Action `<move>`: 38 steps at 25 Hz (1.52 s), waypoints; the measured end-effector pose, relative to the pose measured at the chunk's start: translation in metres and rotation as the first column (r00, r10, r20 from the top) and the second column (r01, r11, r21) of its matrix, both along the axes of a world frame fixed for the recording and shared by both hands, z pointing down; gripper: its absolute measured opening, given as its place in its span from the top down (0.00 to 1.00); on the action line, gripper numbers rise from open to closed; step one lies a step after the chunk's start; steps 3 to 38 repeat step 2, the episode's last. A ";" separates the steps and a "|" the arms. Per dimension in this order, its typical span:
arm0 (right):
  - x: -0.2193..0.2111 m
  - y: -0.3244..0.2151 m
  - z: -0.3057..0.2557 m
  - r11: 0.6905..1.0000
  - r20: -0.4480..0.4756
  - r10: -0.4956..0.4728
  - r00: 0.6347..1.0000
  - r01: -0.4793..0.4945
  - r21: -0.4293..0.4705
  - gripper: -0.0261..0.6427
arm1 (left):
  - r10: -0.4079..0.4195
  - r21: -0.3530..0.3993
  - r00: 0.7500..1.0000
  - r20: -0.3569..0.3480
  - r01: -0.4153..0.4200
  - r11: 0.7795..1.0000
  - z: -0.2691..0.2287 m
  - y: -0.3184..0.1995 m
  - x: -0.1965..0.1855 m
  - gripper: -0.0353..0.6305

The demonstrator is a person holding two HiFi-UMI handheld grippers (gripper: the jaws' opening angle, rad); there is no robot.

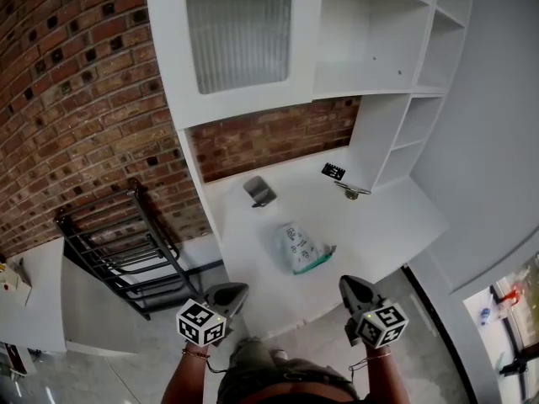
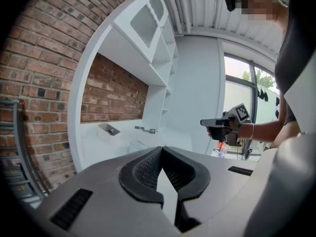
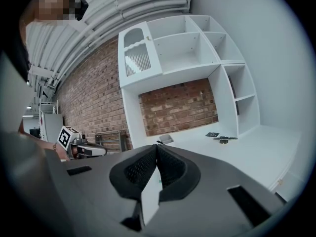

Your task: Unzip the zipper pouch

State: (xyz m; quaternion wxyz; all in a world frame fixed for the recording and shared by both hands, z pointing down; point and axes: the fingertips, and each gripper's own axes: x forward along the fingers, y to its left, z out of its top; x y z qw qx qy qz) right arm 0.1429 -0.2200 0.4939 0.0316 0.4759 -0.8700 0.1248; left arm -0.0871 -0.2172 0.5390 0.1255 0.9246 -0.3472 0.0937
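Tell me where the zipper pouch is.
In the head view the zipper pouch lies at the middle of the white counter, nearer the person than the grey container.

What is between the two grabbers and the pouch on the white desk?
Nothing but bare white desk: the head view shows an open stretch from the left gripper and right gripper to the zipper pouch.

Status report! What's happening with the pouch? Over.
Left gripper, right gripper: jaws shut, empty, short of the white desk. White-and-green zipper pouch lying there untouched. Nothing in the way.
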 end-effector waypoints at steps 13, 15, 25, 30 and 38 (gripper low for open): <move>0.000 0.002 -0.001 1.000 -0.014 0.000 1.000 0.000 -0.010 0.96 | 0.009 0.005 1.000 0.026 -0.009 1.000 0.001 0.001 0.003 0.94; 0.000 0.002 -0.001 1.000 -0.014 0.000 1.000 0.000 -0.010 0.96 | 0.009 0.005 1.000 0.026 -0.009 1.000 0.001 0.001 0.003 0.94; 0.000 0.002 -0.001 1.000 -0.014 0.000 1.000 0.000 -0.010 0.96 | 0.009 0.005 1.000 0.026 -0.009 1.000 0.001 0.001 0.003 0.94; 0.000 0.002 -0.001 1.000 -0.014 0.000 1.000 0.000 -0.010 0.96 | 0.009 0.005 1.000 0.026 -0.009 1.000 0.001 0.001 0.003 0.94; 0.000 0.002 -0.001 1.000 -0.014 0.000 1.000 0.000 -0.010 0.96 | 0.009 0.005 1.000 0.026 -0.009 1.000 0.001 0.001 0.003 0.94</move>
